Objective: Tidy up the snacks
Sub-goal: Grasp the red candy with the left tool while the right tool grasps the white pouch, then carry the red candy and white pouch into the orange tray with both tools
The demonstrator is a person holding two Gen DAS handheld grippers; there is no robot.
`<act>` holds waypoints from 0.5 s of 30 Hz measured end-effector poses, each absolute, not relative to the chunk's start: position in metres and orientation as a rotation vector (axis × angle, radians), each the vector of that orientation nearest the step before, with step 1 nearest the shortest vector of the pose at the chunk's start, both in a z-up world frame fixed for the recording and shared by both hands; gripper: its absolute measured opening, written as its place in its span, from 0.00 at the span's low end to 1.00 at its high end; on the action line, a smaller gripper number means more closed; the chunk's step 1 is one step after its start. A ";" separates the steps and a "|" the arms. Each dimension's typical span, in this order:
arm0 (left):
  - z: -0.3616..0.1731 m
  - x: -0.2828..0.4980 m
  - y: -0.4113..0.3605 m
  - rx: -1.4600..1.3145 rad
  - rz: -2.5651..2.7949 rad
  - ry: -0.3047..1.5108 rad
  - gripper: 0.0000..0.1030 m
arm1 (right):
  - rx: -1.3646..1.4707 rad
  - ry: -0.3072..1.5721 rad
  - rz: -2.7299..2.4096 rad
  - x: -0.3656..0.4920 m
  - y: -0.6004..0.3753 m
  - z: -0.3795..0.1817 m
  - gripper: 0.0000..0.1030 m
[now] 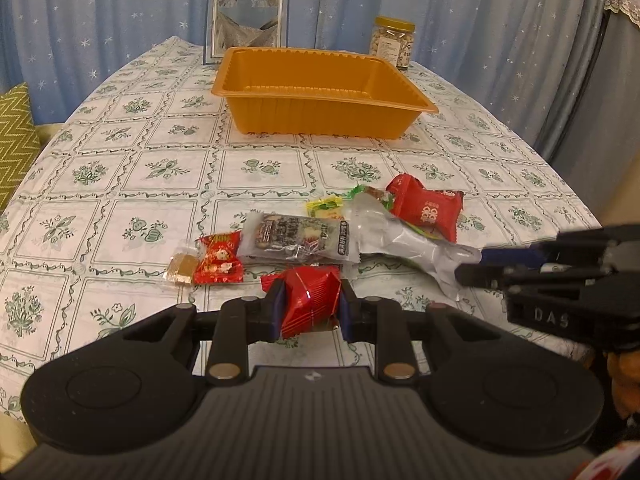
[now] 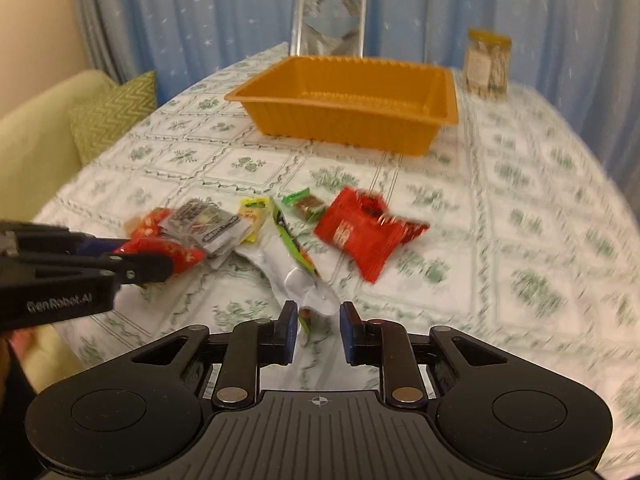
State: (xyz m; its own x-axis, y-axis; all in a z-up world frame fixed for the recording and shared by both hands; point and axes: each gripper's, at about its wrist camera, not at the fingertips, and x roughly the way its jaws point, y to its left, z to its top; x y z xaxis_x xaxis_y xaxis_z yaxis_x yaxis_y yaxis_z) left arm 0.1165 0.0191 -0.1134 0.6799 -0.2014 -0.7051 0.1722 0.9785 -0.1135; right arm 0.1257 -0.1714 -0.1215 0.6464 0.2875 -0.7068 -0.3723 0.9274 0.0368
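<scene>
Table (image 1: 120, 168), under a floral cloth, carries everything shown. Orange tray (image 1: 324, 92) stands at the far middle, empty as far as its visible interior shows, well apart from the snacks. A picture frame (image 1: 248, 16) and a jar (image 1: 394, 42) stand behind it.

Snack pile (image 1: 320, 228) lies on the near half of the cloth, between the tray and both grippers. Its largest pieces are a silver pouch (image 2: 304, 280), a red bag (image 2: 360, 236) and a grey packet (image 1: 300, 236); small sweets lie around them.

Left gripper (image 1: 308, 306) has its fingers closed narrowly on a red pack (image 1: 310, 300), pinched across its sides at the near edge of the pile. The tray lies straight ahead of these fingers, beyond the pile, so the loaded left side is the one placed to carry forward.

Right gripper (image 2: 318, 330) holds nothing; its fingers stand moderately apart. The silver pouch's near end lies just ahead of, and roughly between, the fingertips. The pouch's long axis runs away from the gripper, slanting up-left in the right wrist view, so the fingers would probably close across its narrow width.
</scene>
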 end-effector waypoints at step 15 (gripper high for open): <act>-0.122 0.120 0.023 -0.046 -0.204 0.807 0.23 | -0.382 0.749 0.547 0.158 -0.122 -0.147 0.40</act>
